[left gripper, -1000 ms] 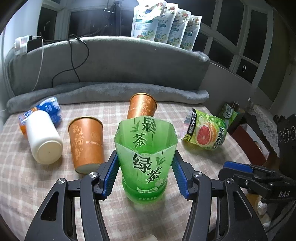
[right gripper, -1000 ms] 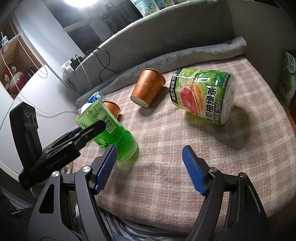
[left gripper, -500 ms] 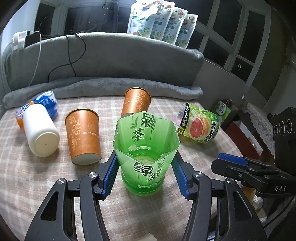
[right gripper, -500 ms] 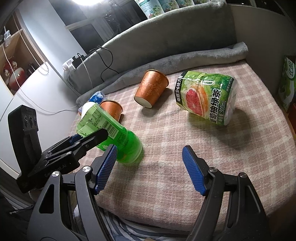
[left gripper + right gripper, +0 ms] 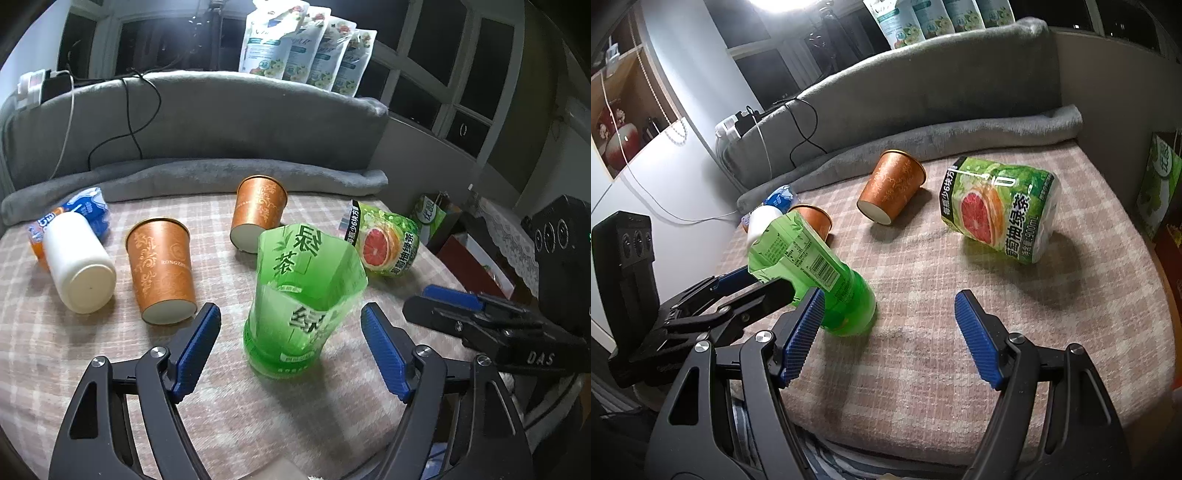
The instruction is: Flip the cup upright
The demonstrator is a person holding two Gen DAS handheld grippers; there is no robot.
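A green cut-bottle cup (image 5: 303,295) with Chinese tea lettering stands on its base with its open end up on the checked cloth (image 5: 332,413). It also shows in the right wrist view (image 5: 816,269). My left gripper (image 5: 291,350) is open, its blue pads on either side of the cup and clear of it. My right gripper (image 5: 890,339) is open and empty, just right of the cup's base. Two orange paper cups lie on their sides: one near left (image 5: 162,269), one farther back (image 5: 258,214).
A white bottle (image 5: 75,266) and a blue-and-orange packet (image 5: 85,214) lie at the left. A grapefruit green-tea pack (image 5: 384,240) lies at the right. A grey cushion (image 5: 221,118) backs the surface. The front edge (image 5: 923,454) drops off close below my right gripper.
My left gripper has opened and let go of the green cup, which now stands on the cloth. The left gripper has also drawn back a little. The right gripper has barely moved.
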